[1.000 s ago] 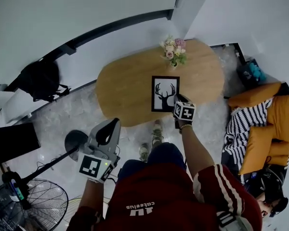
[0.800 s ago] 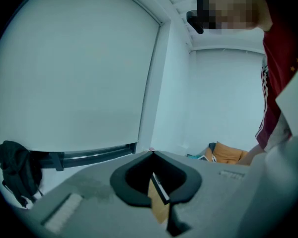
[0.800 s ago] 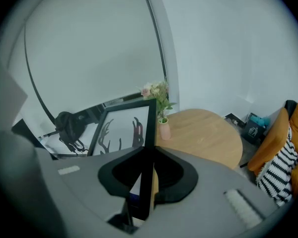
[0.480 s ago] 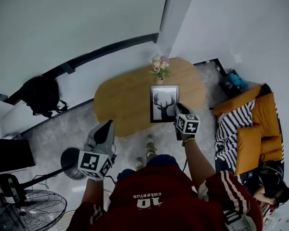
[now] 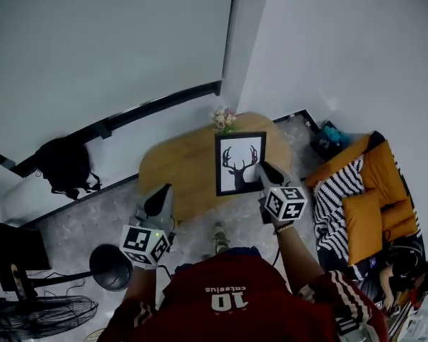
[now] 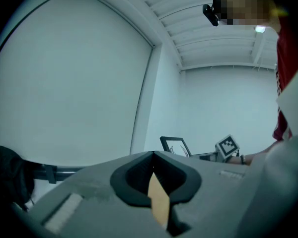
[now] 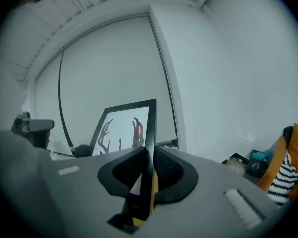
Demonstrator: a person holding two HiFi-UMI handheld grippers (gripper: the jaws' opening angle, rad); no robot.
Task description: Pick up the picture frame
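Above the wooden desk (image 5: 178,171), picture frame (image 5: 240,164) held aloft, its right edge clamped in the right gripper (image 5: 260,168) jaws, flowers (image 5: 225,118) just behind it at the desk's far rim, left gripper (image 5: 160,195) jaws pressed together, empty, striped cushion (image 5: 335,198) off to the right.

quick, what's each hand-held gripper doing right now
Left hand-held gripper: closed, holding nothing.
Right hand-held gripper: closed on the edge of the picture frame.

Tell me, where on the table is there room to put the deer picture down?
Almost all the wooden table is bare: the whole left half, from its rounded left end over to the picture frame held in the right gripper. Only the far edge by the flowers is taken.
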